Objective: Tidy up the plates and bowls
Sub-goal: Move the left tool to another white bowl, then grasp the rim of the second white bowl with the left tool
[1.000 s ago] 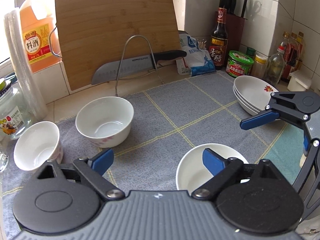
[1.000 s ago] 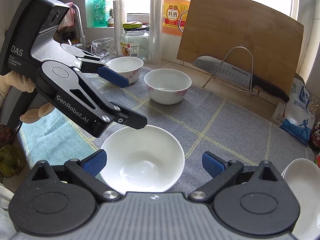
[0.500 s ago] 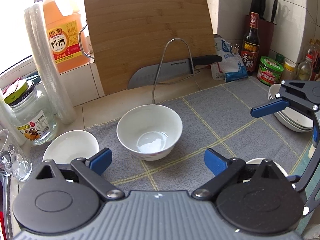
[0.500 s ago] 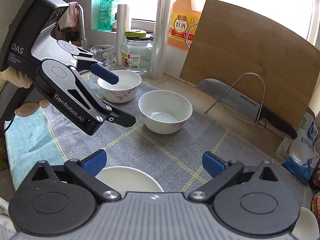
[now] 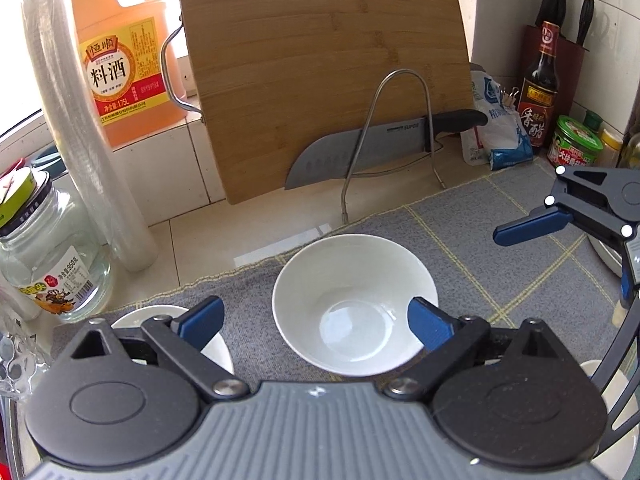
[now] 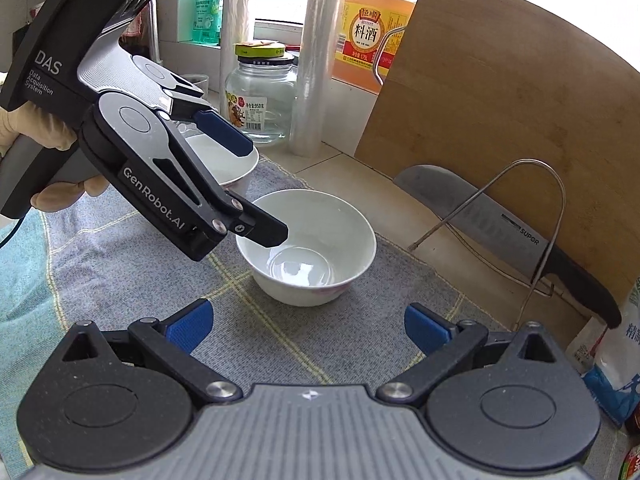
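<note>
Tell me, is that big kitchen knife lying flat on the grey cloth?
No, the knife rests on its edge on the tiled counter, propped against the wooden cutting board behind a wire stand, off the grey cloth.

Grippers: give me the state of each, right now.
Left gripper: open, holding nothing, jaws straddling the white bowl.
Right gripper: open, holding nothing.

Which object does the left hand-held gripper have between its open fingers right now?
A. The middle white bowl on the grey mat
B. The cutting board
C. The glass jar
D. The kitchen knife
A: in the left wrist view the left hand-held gripper has its open blue fingertips on either side of the white bowl on the grey mat.
</note>
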Available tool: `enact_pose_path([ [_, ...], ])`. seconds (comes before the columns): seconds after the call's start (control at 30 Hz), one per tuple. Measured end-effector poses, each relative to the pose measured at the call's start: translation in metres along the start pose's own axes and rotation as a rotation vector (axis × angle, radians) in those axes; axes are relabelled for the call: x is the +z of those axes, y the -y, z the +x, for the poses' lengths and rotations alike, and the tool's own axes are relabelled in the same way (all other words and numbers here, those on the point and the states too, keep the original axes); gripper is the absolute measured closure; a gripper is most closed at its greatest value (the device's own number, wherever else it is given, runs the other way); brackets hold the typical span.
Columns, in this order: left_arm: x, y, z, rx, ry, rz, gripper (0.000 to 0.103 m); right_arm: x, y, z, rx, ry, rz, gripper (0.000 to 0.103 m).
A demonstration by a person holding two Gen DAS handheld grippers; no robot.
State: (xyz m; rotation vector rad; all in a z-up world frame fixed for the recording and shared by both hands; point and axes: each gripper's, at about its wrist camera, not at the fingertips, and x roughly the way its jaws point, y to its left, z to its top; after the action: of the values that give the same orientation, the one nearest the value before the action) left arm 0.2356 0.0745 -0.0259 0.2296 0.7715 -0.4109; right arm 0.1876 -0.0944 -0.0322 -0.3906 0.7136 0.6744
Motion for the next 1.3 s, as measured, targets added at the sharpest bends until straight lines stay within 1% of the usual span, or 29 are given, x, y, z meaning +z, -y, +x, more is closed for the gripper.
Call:
enact_pose_path([
  [0.2,0.005,-0.006,0.016,-0.032,-0.015,-0.005,0.01,0.005,0.004,0.02,0.019,-0.015,-0.007,0.0],
  [0.3,0.008,-0.007,0.022,-0.054,-0.027,-0.006,0.021,0.007,0.004,0.027,0.023,-0.019,-0.017,0.001],
  [0.4,0.009,-0.007,0.028,-0.063,-0.04,0.001,0.026,0.008,0.004,0.034,0.032,-0.023,-0.026,0.002],
  [0.47,0.01,-0.008,0.032,-0.068,-0.049,-0.002,0.03,0.01,0.004,0.039,0.034,-0.028,-0.029,0.004],
  [0.53,0.01,-0.01,0.034,-0.078,-0.055,-0.007,0.038,0.011,0.005,0.043,0.042,-0.035,-0.027,0.008],
  [0.67,0.01,-0.01,0.037,-0.085,-0.065,-0.007,0.039,0.012,0.007,0.051,0.049,-0.04,-0.023,0.014],
  [0.77,0.01,-0.011,0.039,-0.095,-0.068,-0.005,0.04,0.012,0.008,0.054,0.055,-0.04,-0.016,0.016],
  [0.83,0.01,-0.011,0.041,-0.098,-0.072,-0.004,0.044,0.012,0.009,0.054,0.059,-0.038,-0.01,0.017],
  [1.0,0.011,-0.012,0.043,-0.108,-0.078,-0.008,0.047,0.014,0.01,0.057,0.063,-0.035,-0.017,0.019],
  [1.13,0.012,-0.012,0.044,-0.112,-0.078,-0.009,0.047,0.015,0.009,0.057,0.067,-0.032,-0.015,0.021],
  [1.3,0.013,-0.012,0.045,-0.116,-0.078,-0.009,0.047,0.014,0.008,0.057,0.069,-0.032,-0.013,0.021],
])
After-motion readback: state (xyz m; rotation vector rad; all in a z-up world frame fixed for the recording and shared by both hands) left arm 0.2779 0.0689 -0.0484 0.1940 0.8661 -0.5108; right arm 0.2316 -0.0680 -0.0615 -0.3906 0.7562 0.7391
